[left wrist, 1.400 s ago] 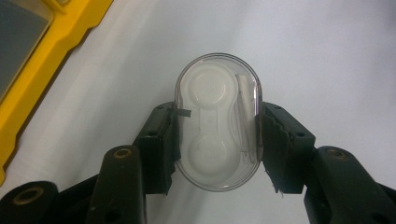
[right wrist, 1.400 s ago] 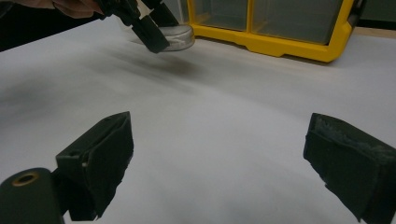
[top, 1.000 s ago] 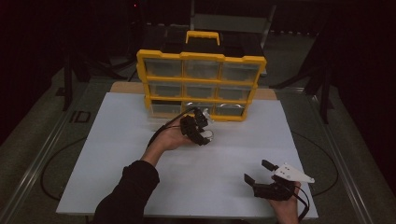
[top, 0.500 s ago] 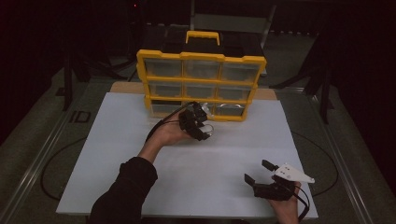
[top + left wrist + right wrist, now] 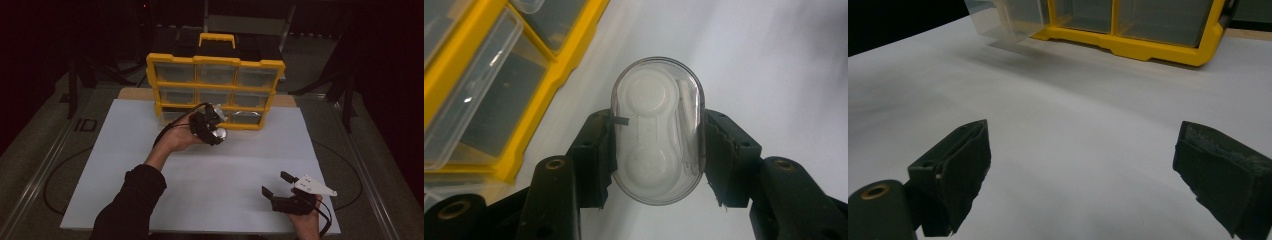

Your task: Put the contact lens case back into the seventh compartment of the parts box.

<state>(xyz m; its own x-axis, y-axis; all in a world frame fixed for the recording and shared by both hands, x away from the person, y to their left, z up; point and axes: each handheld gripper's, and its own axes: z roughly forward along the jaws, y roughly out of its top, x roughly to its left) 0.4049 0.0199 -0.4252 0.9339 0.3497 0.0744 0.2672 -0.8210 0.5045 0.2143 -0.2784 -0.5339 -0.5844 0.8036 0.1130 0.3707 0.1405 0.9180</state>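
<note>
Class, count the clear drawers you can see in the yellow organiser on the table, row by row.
9 in the yellow organiser: three in the top row, three in the middle row, three in the bottom row. The left gripper partly covers the bottom row's drawers.

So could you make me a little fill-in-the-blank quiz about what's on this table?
1. The left tongs are shut on a clear oval ____ with white parts inside.
2. The frame of the drawer organizer is coloured ____.
3. The right tongs, low over the white table, stand ____ with nothing between them.

Missing words: case; yellow; open
</note>
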